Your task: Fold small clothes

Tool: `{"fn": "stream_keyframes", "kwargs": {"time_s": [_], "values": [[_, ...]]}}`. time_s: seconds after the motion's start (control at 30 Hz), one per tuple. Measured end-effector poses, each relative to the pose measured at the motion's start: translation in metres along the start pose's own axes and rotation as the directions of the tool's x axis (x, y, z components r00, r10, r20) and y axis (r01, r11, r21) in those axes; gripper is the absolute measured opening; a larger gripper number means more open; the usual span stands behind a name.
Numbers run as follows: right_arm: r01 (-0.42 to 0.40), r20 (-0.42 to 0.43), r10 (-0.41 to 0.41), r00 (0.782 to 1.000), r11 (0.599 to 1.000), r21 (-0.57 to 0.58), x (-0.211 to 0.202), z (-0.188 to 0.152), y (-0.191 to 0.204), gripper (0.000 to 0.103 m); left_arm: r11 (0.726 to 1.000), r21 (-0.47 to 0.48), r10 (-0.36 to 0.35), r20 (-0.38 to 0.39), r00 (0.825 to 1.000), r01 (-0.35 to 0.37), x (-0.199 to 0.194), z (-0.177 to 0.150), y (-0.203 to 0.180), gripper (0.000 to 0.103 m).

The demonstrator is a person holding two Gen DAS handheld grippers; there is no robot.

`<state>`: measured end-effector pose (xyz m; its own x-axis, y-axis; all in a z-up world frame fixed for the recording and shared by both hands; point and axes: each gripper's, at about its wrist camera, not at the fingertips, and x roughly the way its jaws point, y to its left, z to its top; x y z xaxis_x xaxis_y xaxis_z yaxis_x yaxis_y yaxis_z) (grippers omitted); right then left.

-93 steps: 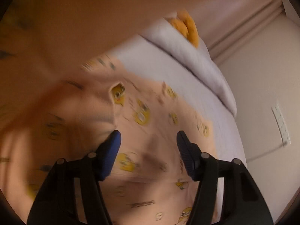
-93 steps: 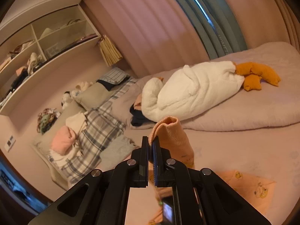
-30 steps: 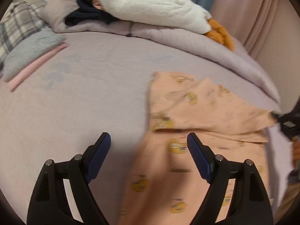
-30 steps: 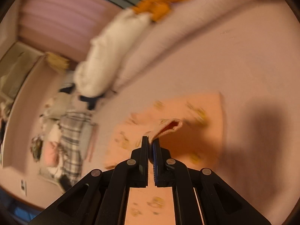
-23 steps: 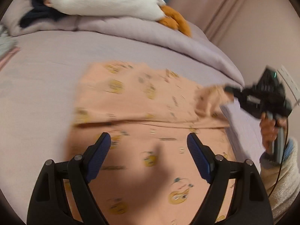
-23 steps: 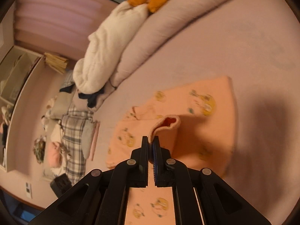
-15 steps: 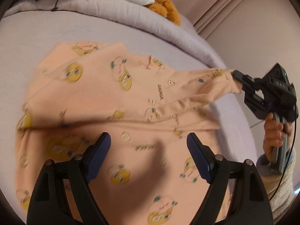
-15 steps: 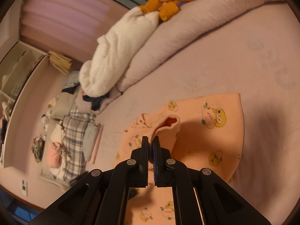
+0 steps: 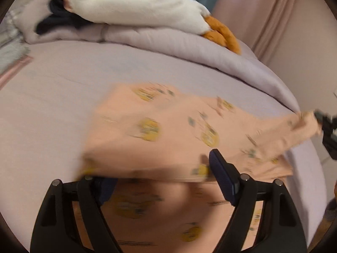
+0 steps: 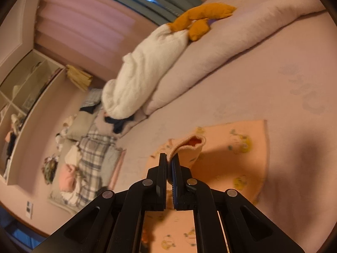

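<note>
One sleeve cuff [image 10: 189, 145] pinched in right tongs [image 10: 169, 162].

**Peach top half-folded on the bed**

Small peach garment [image 9: 168, 126] printed with yellow cartoon chicks, spread on the lilac bed cover [image 9: 63, 80] toward its near right side. Upper layer doubled over the lower, fold edge running across the near part. One ribbed cuff [image 10: 189, 145] lifted off the cover, its opening gaping, sleeve stretched taut toward the bed's right edge. Blurred in the left view.
</note>
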<state>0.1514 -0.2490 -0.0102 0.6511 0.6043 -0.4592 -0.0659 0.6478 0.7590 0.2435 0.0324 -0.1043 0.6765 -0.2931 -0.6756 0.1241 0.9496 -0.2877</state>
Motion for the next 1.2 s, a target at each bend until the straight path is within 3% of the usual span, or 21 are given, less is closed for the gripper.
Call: {"fn": "stream_keyframes", "kwargs": {"time_s": [0.1, 0.17, 0.33, 0.5, 0.7, 0.87, 0.97, 1.03, 1.07, 1.1, 1.13, 1.17, 1.2], "values": [[0.060, -0.065, -0.056, 0.996, 0.996, 0.060, 0.010, -0.009, -0.030, 0.005, 0.997, -0.078, 0.027, -0.032, 0.999, -0.029, 0.006, 0.000, 0.027, 0.084], [0.100, -0.118, -0.090, 0.989, 0.991, 0.083, 0.019, -0.017, -0.051, 0.005, 0.993, -0.119, -0.004, -0.060, 0.998, -0.003, 0.013, 0.000, 0.040, 0.082], [0.142, -0.215, -0.115, 0.970, 0.983, 0.112, 0.034, -0.039, -0.080, 0.005, 0.995, -0.096, -0.005, -0.069, 0.998, -0.001, 0.010, -0.003, 0.037, 0.081], [0.142, -0.197, -0.114, 0.974, 0.981, 0.130, 0.028, -0.036, -0.081, 0.005, 0.998, -0.052, -0.034, -0.142, 0.989, 0.027, -0.007, -0.010, 0.040, 0.082], [0.318, -0.092, -0.321, 0.943, 0.947, -0.051, -0.003, -0.036, -0.046, 0.006, 0.998, -0.015, -0.060, -0.153, 0.986, 0.058, -0.058, -0.026, 0.067, 0.083], [0.244, -0.080, -0.263, 0.961, 0.950, -0.195, 0.008, -0.044, -0.008, 0.006, 0.992, -0.025, -0.128, -0.094, 0.987, 0.126, -0.062, 0.006, 0.064, 0.083], [0.240, -0.112, -0.277, 0.954, 0.934, -0.266, 0.036, -0.049, 0.005, 0.006, 0.967, -0.045, -0.253, -0.099, 0.962, 0.249, -0.035, 0.035, 0.047, 0.083], [0.247, -0.136, -0.297, 0.945, 0.923, -0.295, 0.055, -0.051, 0.006, 0.006, 0.927, -0.150, -0.364, -0.132, 0.922, 0.345, -0.001, 0.055, 0.042, 0.083], [0.248, -0.147, -0.303, 0.942, 0.920, -0.304, 0.058, -0.053, 0.006, 0.006, 0.913, -0.189, -0.390, -0.145, 0.909, 0.361, 0.009, 0.059, 0.042, 0.083], [0.257, -0.161, -0.319, 0.934, 0.913, -0.318, 0.067, -0.054, 0.004, 0.006, 0.884, -0.253, -0.442, -0.184, 0.878, 0.392, 0.029, 0.063, 0.042, 0.082], [0.277, -0.174, -0.348, 0.921, 0.902, -0.332, 0.072, -0.056, 0.003, 0.006, 0.869, -0.297, -0.464, -0.207, 0.861, 0.397, 0.042, 0.064, 0.043, 0.082], [0.305, -0.189, -0.384, 0.904, 0.888, -0.345, 0.075, -0.059, 0.002, 0.006, 0.869, -0.316, -0.458, -0.223, 0.860, 0.381, 0.053, 0.064, 0.043, 0.082], [0.335, -0.208, -0.424, 0.882, 0.872, -0.357, 0.078, -0.063, -0.002, 0.006, 0.893, -0.296, -0.414, -0.243, 0.877, 0.339, 0.062, 0.064, 0.043, 0.080]]}}
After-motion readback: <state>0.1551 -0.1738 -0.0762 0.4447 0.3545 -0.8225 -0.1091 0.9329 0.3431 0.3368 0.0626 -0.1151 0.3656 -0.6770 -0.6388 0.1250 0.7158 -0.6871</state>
